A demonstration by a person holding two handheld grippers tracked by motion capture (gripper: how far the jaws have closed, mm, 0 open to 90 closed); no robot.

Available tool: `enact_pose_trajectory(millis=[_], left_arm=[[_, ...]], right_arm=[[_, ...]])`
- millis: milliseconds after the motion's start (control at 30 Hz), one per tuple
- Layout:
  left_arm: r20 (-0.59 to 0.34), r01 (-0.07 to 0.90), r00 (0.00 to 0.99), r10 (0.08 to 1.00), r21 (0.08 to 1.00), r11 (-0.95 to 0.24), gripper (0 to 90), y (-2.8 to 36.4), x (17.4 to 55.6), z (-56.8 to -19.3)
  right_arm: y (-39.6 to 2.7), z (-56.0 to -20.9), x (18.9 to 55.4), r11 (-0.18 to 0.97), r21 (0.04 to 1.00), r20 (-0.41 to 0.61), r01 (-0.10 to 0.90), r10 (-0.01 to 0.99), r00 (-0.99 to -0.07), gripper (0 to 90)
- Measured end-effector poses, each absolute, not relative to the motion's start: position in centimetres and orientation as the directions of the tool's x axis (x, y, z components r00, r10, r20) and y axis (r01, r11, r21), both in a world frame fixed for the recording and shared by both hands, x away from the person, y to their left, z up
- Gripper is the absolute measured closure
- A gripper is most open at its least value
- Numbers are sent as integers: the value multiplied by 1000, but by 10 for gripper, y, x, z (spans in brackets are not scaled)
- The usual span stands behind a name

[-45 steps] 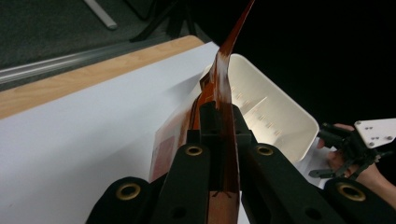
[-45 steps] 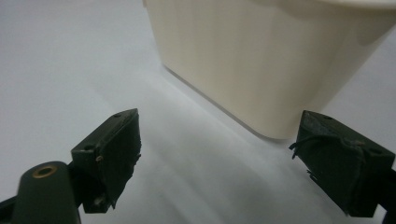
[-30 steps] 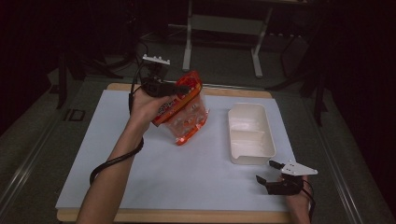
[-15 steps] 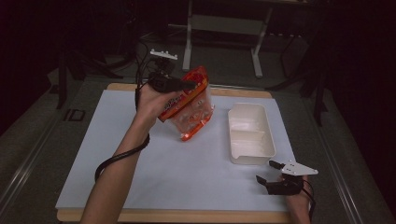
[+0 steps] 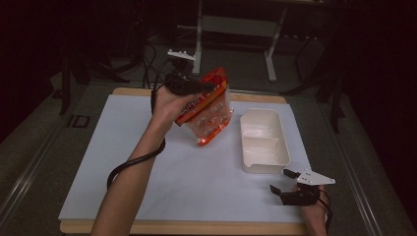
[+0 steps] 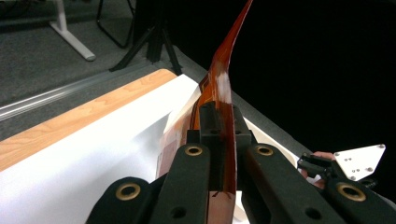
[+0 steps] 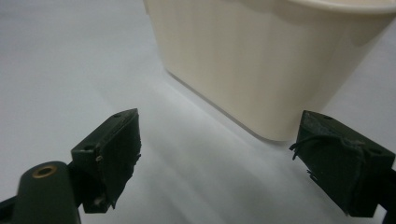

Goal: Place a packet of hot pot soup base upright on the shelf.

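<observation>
The left claw (image 5: 209, 88) pinches the bag's (image 5: 209, 115) thin top seal, its soft, light body sagging below, while the right claw (image 5: 284, 181) rests spread just short of the tray (image 5: 265, 167).

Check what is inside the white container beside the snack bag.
The white two-compartment container looks empty in the high view: both sections show bare bottoms. Its near wall hides a strip of the floor just behind it.
</observation>
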State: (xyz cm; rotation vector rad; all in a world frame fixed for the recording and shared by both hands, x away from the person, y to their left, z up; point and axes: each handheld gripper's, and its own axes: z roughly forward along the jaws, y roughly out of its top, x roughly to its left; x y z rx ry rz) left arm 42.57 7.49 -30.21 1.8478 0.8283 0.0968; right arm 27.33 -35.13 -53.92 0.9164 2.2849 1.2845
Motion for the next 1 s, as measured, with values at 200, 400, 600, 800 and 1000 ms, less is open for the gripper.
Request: enact_pose_trajectory(millis=[200,400,600,800,1000], left_arm=[[-301,482,765,569,854,-197,900,67,427,-300],[-299,476,772,562,857,-198,900,60,429,-298],[-295,471,777,556,859,-203,900,54,431,-296],[-292,467,781,552,860,-206,900,47,432,-294],[-295,467,782,549,861,-202,900,42,433,-293]], right_arm=[[-351,-539,273,375,854,2,360,690,-724,140],[-351,-539,273,376,854,1,359,689,-725,140],[-352,-539,273,375,856,1,357,688,-725,140],[-352,-539,273,372,857,4,357,688,-726,140],[-353,-539,273,366,860,8,356,687,-726,140]])
